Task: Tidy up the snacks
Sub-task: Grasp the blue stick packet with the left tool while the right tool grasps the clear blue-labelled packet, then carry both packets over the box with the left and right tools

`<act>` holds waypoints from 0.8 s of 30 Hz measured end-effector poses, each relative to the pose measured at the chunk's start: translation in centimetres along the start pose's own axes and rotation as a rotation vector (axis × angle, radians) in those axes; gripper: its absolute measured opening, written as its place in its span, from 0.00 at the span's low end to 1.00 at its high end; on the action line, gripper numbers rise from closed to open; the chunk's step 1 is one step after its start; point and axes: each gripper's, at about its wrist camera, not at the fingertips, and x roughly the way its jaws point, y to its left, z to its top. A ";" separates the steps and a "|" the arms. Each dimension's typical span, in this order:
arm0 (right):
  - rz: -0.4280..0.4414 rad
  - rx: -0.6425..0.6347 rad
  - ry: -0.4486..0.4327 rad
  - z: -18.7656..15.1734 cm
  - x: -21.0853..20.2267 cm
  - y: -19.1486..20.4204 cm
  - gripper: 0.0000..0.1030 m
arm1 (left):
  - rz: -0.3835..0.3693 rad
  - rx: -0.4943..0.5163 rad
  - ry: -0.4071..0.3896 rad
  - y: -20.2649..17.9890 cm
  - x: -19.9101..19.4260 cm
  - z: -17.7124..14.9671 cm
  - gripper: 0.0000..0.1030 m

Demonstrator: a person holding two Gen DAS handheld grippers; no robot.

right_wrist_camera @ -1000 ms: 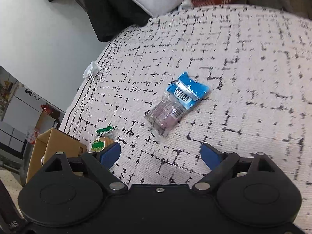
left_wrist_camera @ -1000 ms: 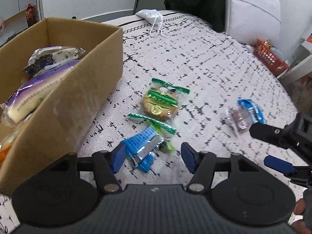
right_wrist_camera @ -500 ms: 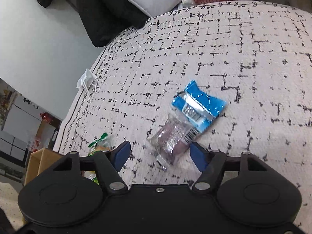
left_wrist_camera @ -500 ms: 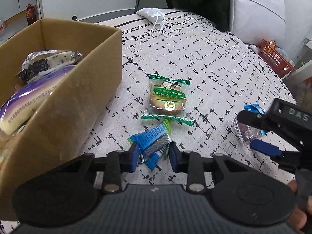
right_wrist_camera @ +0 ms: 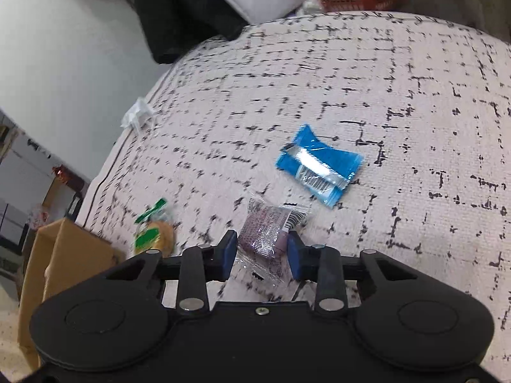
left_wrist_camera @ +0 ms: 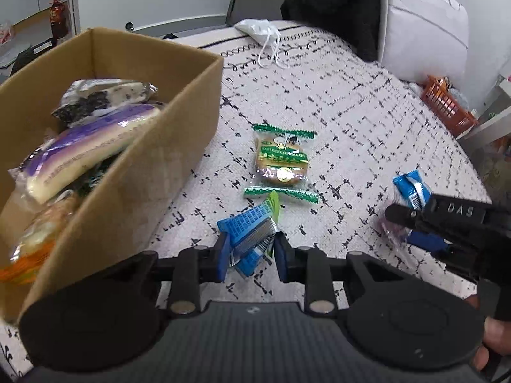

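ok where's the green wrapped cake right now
In the left wrist view the green wrapped cake lies loose on the bedspread, right of the cardboard box, just beyond the blue packet.

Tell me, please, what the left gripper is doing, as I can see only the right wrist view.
Observer: The left gripper has just been closing its jaws on a blue snack packet that lies on the bedspread; its pads now press the packet's sides.
Operator: Thank you. Is there anything inside the cardboard box?
Observer: Yes, several snacks lie in it, among them a purple-wrapped bun and a black-and-white packet.
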 end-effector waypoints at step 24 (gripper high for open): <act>0.163 -0.187 -0.137 -2.0 -9.6 6.8 0.32 | -0.047 -0.023 -0.170 2.1 -11.2 0.2 0.27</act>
